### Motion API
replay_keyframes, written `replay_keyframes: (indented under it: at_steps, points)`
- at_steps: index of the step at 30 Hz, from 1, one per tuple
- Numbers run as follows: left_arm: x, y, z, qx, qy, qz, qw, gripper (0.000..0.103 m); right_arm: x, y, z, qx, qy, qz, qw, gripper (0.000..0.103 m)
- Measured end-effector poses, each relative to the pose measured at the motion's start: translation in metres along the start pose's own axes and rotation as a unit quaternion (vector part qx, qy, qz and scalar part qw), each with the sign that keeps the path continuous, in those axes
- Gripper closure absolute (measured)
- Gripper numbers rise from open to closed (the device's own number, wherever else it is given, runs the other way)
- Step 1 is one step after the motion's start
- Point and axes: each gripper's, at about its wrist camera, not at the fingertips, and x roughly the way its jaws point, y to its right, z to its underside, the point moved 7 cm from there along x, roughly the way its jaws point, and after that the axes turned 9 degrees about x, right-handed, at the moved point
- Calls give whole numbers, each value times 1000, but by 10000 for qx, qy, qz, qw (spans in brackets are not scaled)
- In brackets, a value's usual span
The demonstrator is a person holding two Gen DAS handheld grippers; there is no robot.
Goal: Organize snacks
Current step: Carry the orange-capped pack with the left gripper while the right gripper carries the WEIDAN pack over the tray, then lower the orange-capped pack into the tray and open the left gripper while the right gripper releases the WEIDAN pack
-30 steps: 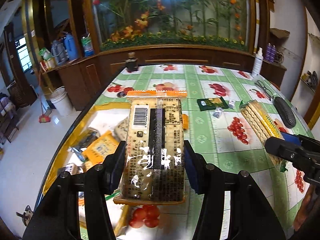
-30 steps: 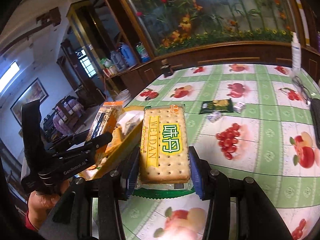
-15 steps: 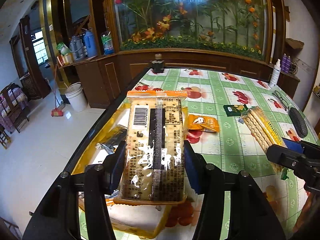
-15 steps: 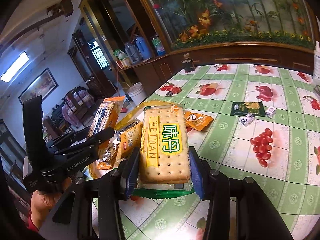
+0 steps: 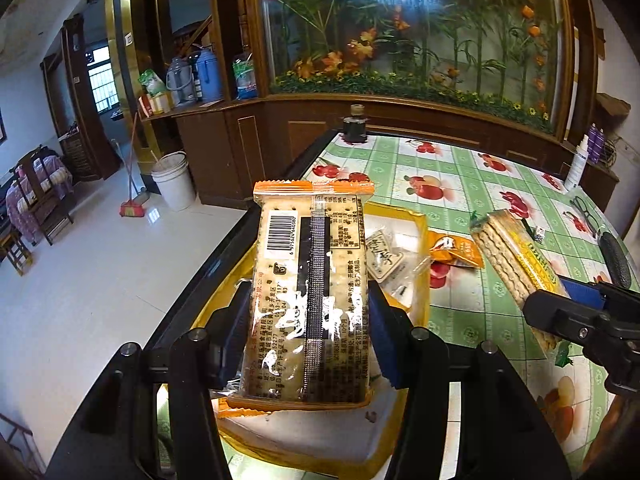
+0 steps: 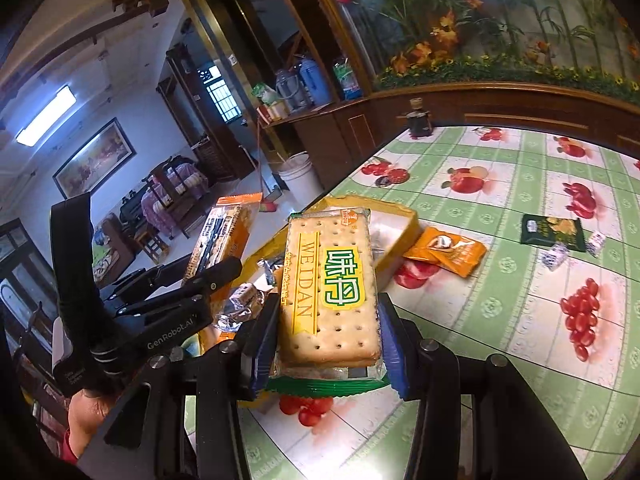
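Observation:
My left gripper (image 5: 308, 336) is shut on an orange-edged cracker pack (image 5: 310, 284), barcode side up, held above a yellow tray (image 5: 420, 240) at the table's left edge. My right gripper (image 6: 326, 344) is shut on a green-edged cracker pack (image 6: 330, 284) labelled WEIDAN, also over the yellow tray (image 6: 400, 236). The tray holds several small snack packets (image 5: 386, 258). Each view shows the other gripper: the right one (image 5: 580, 320) with its cracker pack (image 5: 516, 260) at the right, the left one (image 6: 168, 300) with its cracker pack (image 6: 224, 236) at the left.
On the green fruit-print tablecloth (image 6: 520, 280) lie an orange sachet (image 6: 448, 252), a dark green packet (image 6: 554, 230) and small wrapped sweets (image 6: 554, 256). A dark bottle (image 5: 354, 124) stands at the far edge. Glasses (image 5: 582, 216), a black case (image 5: 614, 256) and a white bottle (image 5: 578, 164) sit far right.
Both grippers have carried their cracker packs leftward across the table, toward the yellow tray. The tray and the floor beyond the table edge now fill more of both views. Grips unchanged.

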Motion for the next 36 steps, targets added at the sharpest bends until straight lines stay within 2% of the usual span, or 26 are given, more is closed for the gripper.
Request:
replay_keyframes:
  at_steps: [11, 18, 28, 36]
  points:
    - [32, -39, 19, -424, -410, -16, 9983, 50, 60, -22, -12, -184, -287, -12, 9994, 56]
    - [60, -37, 33, -516, -771, 180, 9955, 50, 103, -25, -18, -189, -440, 128, 9988, 56]
    - [68, -35, 30, -400, -815, 171, 9957, 50, 140, -19, -26, -190, -473, 338, 9981, 56]
    - [70, -37, 30, -429, -825, 163, 9955, 50, 153, -14, -22, -199, -526, 444, 9974, 56]
